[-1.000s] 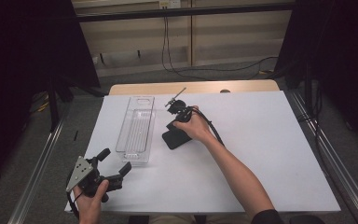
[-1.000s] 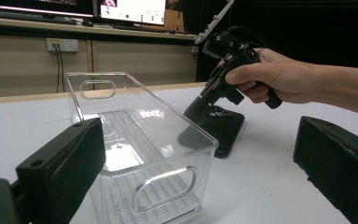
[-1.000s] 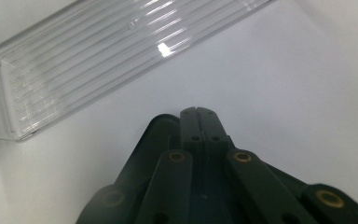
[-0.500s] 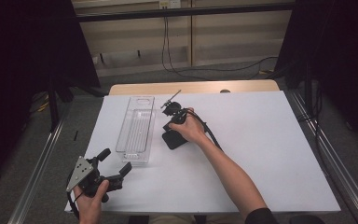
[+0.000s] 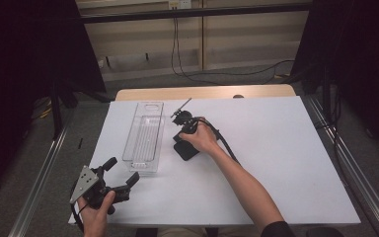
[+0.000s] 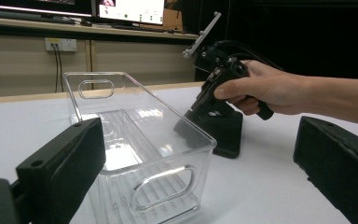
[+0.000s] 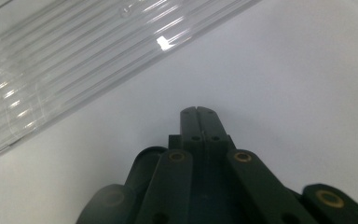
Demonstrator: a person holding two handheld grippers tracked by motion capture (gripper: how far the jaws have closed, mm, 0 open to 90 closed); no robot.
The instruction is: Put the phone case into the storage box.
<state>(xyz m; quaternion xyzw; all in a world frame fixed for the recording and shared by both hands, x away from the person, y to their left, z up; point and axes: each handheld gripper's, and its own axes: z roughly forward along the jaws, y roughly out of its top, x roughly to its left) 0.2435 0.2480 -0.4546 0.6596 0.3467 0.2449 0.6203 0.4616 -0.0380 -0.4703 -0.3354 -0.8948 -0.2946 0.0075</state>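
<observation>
A clear plastic bin (image 5: 145,137) lies lengthwise on the white table (image 5: 276,148), empty as far as I can see. My right gripper (image 5: 184,148) stands just right of the bin with its tips down on the table. A hand (image 5: 202,138) grips its handle. In the right gripper view the jaws are pressed together, my right gripper (image 7: 197,110) shut on nothing above the white surface beside the bin (image 7: 74,60). My left gripper (image 5: 123,170) is held near the front left corner, open. Its wide-spread jaws frame the bin's near end (image 6: 154,154) and the right gripper (image 6: 214,93).
A bare wooden strip (image 5: 202,92) runs along the table's far edge. Metal rails (image 5: 39,177) flank the table on both sides. Cables (image 5: 237,74) lie on the floor beyond. White surface spreads to the right of the forearm (image 5: 246,187).
The right hand and its gripper have shifted very slightly toward the bin. The left gripper has kept still.
</observation>
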